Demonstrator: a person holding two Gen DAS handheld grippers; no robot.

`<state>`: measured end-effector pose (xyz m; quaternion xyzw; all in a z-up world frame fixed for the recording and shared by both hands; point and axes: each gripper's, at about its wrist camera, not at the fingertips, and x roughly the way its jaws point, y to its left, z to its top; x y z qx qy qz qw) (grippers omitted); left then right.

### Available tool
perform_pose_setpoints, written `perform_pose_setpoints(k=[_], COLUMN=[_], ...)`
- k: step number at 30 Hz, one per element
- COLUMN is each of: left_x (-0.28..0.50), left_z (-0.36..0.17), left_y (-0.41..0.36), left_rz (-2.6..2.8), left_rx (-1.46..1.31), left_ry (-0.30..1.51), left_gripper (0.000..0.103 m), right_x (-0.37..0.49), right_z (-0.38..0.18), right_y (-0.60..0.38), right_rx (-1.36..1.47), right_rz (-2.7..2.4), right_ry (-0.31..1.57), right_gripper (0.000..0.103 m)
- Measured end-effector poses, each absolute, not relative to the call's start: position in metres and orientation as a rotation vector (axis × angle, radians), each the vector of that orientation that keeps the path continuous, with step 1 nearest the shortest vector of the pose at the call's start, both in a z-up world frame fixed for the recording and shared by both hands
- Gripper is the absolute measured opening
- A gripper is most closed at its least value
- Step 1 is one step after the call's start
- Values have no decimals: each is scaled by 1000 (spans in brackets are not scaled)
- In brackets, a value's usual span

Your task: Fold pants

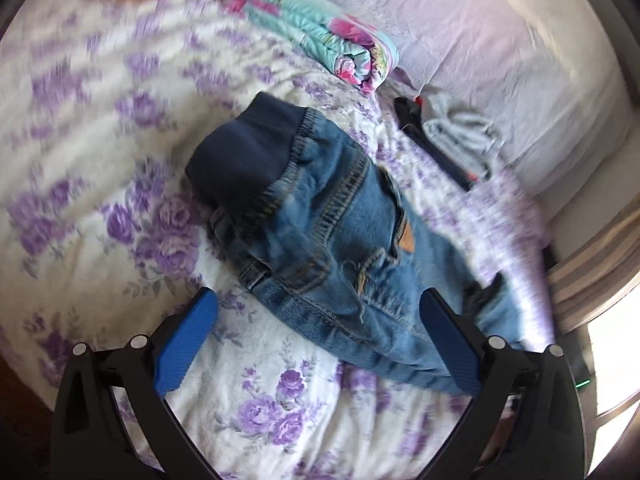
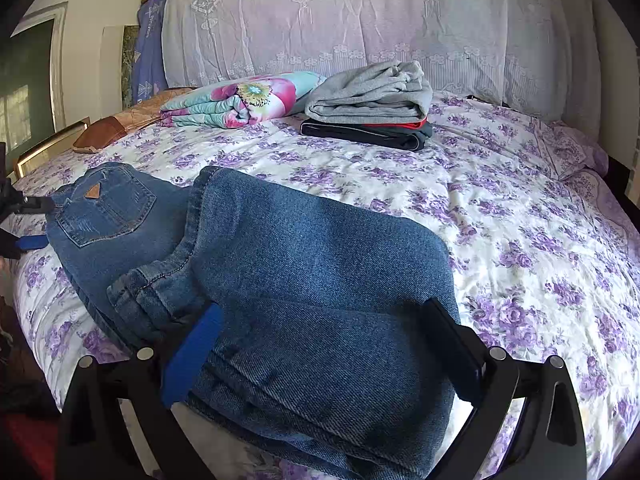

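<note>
Denim jeans [image 2: 280, 264], soft but thick, lie low and left of frame on the bed [image 2: 500, 208], both grippers, left [image 1: 318, 336] and right [image 2: 320, 344], spread open above; best gripped at hems.

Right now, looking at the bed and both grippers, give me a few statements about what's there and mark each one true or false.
1. The jeans lie on the floral bedsheet. True.
2. The right gripper is clamped shut on the denim. False: its jaws stand wide apart with the folded legs between them.
3. The grey garment sits on top of a dark garment. True.
4. The left gripper is open. True.
5. The rolled floral blanket lies on top of the jeans. False: it lies apart from them, near the headboard.
</note>
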<state>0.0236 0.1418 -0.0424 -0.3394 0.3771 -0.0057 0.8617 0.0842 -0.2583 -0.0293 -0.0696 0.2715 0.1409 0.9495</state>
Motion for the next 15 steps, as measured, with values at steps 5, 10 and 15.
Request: perform_pose_setpoints(k=[5,10,15], left_x=[30,43,34], left_z=[-51,-57,-55], left_y=[172,184,183], left_rz=[-168,-190,-207], left_rx=[-1017,-1146,-1086], left_ry=[780,783,762], left_gripper=[98,98,98], right_x=[84,84,83], right_z=[-30,-29,-29], right_y=[-258,-260,-262], right_rx=[-136,-112,-87], right_rz=[289,305,319], right_ry=[552,549,546], right_gripper=[100,100,100])
